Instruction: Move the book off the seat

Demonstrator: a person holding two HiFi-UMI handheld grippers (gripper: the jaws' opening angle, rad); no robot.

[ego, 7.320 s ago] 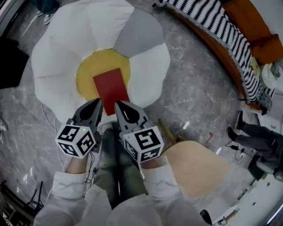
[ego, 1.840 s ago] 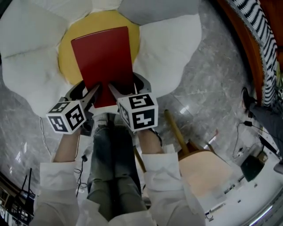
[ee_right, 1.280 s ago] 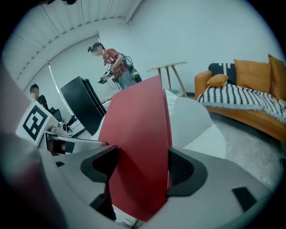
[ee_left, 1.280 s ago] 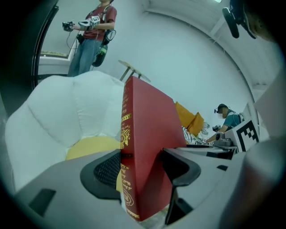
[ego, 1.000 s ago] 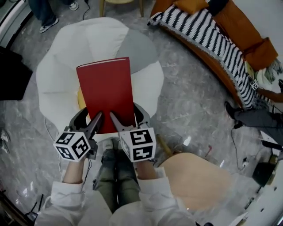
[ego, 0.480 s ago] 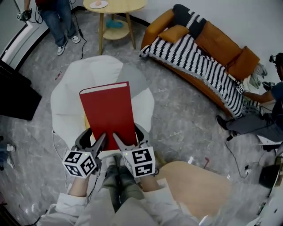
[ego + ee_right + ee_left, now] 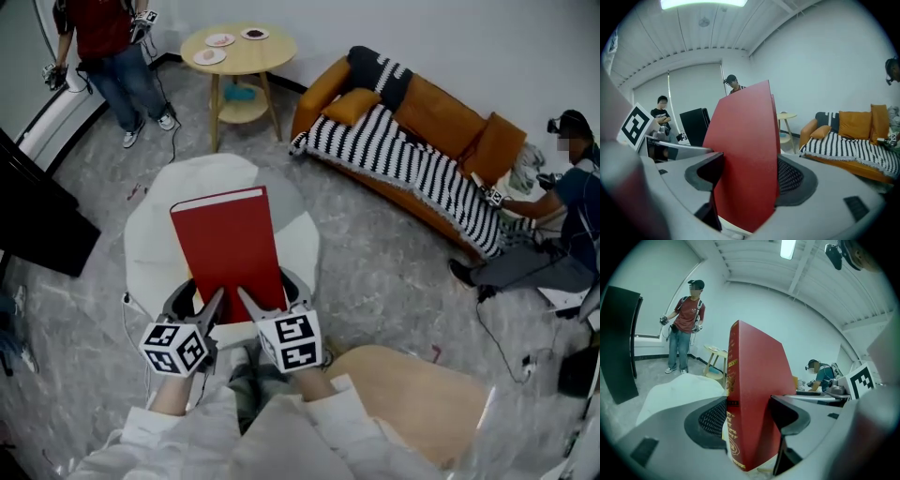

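The left gripper (image 7: pixel 199 306) is clamped on the near left corner of the red book (image 7: pixel 228 246), at its spine. The book is held up above the white seat (image 7: pixel 150 248), not touching it. The right gripper (image 7: pixel 272 302) is clamped on the book's near right corner.

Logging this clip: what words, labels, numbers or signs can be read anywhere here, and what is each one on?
No text here can be read.
Spine of the book: gold print, too blurred to read.
Marker cubes: black-and-white square patterns only, no words or numbers.
Nothing else shows any lettering.
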